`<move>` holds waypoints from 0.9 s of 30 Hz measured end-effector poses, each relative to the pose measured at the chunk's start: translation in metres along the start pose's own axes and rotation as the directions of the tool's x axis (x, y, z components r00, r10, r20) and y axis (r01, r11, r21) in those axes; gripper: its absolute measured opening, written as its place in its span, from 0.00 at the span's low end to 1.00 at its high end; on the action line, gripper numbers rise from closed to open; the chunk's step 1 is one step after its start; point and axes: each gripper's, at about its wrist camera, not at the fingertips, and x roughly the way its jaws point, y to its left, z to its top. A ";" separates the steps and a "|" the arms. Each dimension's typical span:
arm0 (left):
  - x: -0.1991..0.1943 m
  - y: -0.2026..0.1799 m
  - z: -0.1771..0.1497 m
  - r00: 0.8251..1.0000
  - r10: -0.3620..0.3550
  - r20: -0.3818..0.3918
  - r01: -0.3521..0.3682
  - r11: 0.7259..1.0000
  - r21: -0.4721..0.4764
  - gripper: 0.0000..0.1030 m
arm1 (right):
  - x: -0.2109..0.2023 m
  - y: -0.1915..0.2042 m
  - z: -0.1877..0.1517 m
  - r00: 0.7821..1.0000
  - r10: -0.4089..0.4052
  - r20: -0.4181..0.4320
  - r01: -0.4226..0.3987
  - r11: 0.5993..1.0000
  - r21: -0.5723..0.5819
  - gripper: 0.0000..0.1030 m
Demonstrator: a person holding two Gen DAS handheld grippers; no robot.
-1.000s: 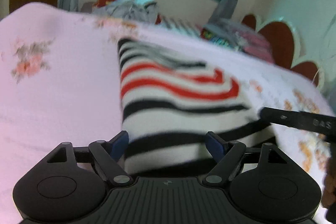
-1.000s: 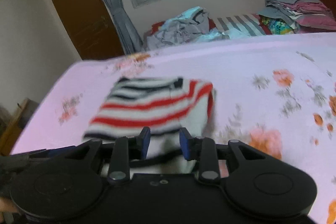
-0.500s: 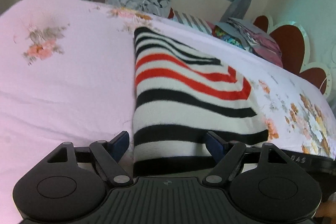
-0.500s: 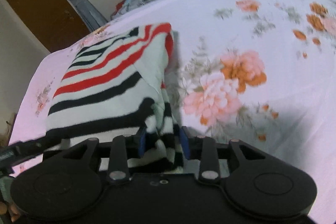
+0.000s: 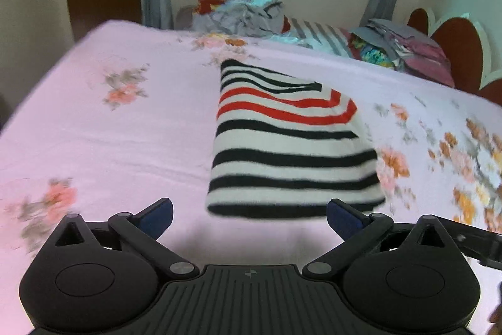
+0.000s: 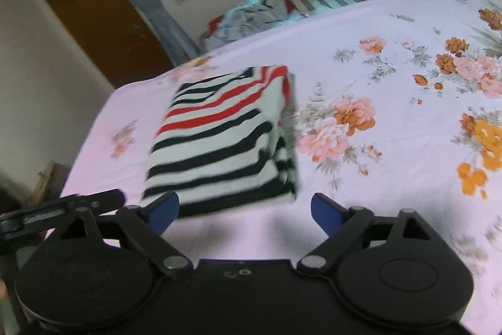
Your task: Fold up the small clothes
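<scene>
A folded garment with black, white and red stripes (image 5: 288,146) lies flat on the pink floral bedsheet (image 5: 109,140). My left gripper (image 5: 249,217) hovers just short of its near edge, jaws opening wide, nothing between them. In the right wrist view the same striped garment (image 6: 226,140) lies ahead and slightly left. My right gripper (image 6: 244,214) is also opening, its blue pads clear of the cloth, with only bare sheet between them. The left gripper's finger pokes in at the left edge of that view.
A heap of unfolded clothes (image 5: 248,14) lies past the bed's far edge under the window. A stack of folded clothes (image 5: 404,49) sits at the far right by the red headboard (image 5: 455,46). A brown door (image 6: 103,27) stands at the left.
Both grippers let go of the striped garment and drew back from it. The right jaws went from pinching the cloth to wide apart. The garment now lies folded and flat.
</scene>
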 end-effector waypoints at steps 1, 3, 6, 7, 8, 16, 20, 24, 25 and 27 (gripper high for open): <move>-0.016 -0.003 -0.007 1.000 0.014 0.027 -0.014 1.000 0.011 1.00 | -0.012 0.002 -0.005 1.000 0.009 -0.002 -0.009 1.000 -0.020 0.90; -0.047 -0.010 -0.020 0.995 0.034 0.089 -0.037 0.999 0.039 1.00 | -0.035 0.008 -0.014 1.000 0.016 -0.004 -0.016 0.998 -0.065 0.98; -0.096 -0.019 -0.041 0.981 0.073 0.181 -0.084 0.995 0.052 1.00 | -0.074 0.017 -0.031 1.000 0.014 0.008 -0.013 0.991 -0.130 1.00; -0.112 -0.020 -0.048 0.976 0.073 0.207 -0.085 0.995 0.052 1.00 | -0.088 0.020 -0.037 1.000 0.015 0.013 -0.013 0.989 -0.147 1.00; -0.127 -0.020 -0.055 0.972 0.058 0.228 -0.070 0.997 0.044 1.00 | -0.100 0.023 -0.041 1.000 0.019 0.020 -0.015 0.988 -0.156 1.00; -0.200 -0.011 -0.100 0.968 0.095 0.233 -0.093 0.995 -0.021 1.00 | -0.177 0.058 -0.075 0.992 -0.036 0.124 0.068 0.961 -0.267 1.00; -0.221 -0.004 -0.122 0.967 0.141 0.214 -0.133 0.990 -0.053 1.00 | -0.199 0.080 -0.091 0.974 -0.080 0.211 0.150 0.929 -0.337 1.00; -0.237 -0.001 -0.133 0.965 0.149 0.217 -0.136 0.988 -0.076 1.00 | -0.207 0.088 -0.100 0.947 -0.132 0.293 0.230 0.916 -0.329 1.00; -0.241 -0.001 -0.134 0.964 0.153 0.218 -0.140 0.987 -0.072 1.00 | -0.210 0.087 -0.101 0.945 -0.131 0.299 0.229 0.919 -0.320 1.00; -0.246 -0.005 -0.136 0.961 0.160 0.226 -0.152 0.987 -0.052 1.00 | -0.212 0.085 -0.102 0.942 -0.130 0.309 0.228 0.924 -0.308 1.00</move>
